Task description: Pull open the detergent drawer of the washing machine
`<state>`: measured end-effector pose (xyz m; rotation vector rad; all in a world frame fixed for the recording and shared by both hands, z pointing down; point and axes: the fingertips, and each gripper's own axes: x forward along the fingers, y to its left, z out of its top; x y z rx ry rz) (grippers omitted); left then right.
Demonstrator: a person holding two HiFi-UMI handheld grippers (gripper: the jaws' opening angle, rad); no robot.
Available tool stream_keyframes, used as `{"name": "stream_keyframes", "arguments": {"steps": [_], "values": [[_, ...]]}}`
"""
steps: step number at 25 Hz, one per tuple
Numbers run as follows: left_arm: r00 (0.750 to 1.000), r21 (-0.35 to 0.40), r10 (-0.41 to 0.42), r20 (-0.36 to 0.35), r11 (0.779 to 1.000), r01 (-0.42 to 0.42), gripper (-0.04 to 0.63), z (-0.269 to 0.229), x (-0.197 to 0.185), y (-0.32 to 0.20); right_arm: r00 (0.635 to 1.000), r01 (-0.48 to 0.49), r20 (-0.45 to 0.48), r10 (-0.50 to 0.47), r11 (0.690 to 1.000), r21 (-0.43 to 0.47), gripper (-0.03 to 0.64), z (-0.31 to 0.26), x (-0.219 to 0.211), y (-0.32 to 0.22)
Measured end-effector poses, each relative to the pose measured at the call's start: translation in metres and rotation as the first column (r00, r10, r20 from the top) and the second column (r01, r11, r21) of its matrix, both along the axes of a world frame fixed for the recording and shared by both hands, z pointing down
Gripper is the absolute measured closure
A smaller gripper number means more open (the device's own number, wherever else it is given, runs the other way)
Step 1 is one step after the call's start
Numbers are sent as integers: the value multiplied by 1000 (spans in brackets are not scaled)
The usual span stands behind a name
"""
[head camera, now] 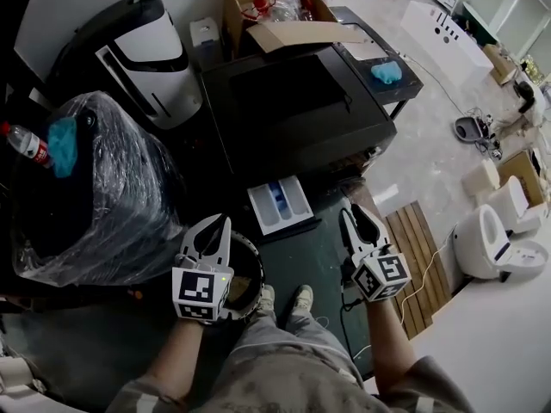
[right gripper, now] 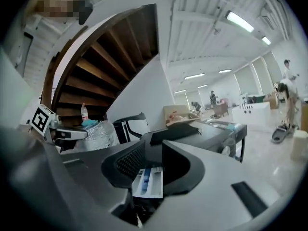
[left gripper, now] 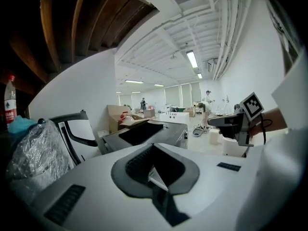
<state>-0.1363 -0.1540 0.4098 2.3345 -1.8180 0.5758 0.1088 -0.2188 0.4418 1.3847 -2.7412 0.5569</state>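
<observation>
The dark washing machine stands ahead of me on the floor. Its white detergent drawer, with a blue insert, juts out of the front, pulled open. Neither gripper touches it. My left gripper hovers left of and nearer than the drawer, its fingertips meeting, nothing held. My right gripper hangs to the drawer's right, turned on edge. In the right gripper view its jaws stand a narrow gap apart with nothing between them, and the drawer shows below through that gap. The left gripper view looks level over the machine's top.
A plastic-wrapped black bundle with a bottle fills the left. An open cardboard box sits behind the machine, a blue cloth on its right side. A wooden pallet and white toilets lie right. My shoes are below.
</observation>
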Motion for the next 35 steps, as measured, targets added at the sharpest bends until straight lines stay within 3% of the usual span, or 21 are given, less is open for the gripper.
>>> {"name": "stream_keyframes", "arguments": {"steps": [5, 8, 15, 21, 28, 35], "values": [[1000, 62, 12, -10, 998, -11, 578, -35, 5, -5, 997, 50, -60, -43, 993, 110, 548, -57, -8, 10], [999, 97, 24, -30, 995, -21, 578, -58, 8, -7, 996, 81, -45, -75, 983, 165, 554, -93, -15, 17], [999, 176, 48, -3, 983, -47, 578, -105, 13, -5, 993, 93, -95, -70, 960, 262, 569, -164, -15, 29], [996, 244, 84, 23, 966, -87, 578, -138, 26, 7, 992, 108, -105, -74, 922, 373, 578, -221, -10, 49], [994, 276, 104, -34, 957, -91, 578, -168, 43, 16, 984, 155, -145, -102, 892, 425, 581, -254, -13, 70], [993, 287, 113, -35, 953, -99, 578, -176, 51, 14, 984, 167, -130, -125, 899, 405, 581, -252, -10, 70]]}}
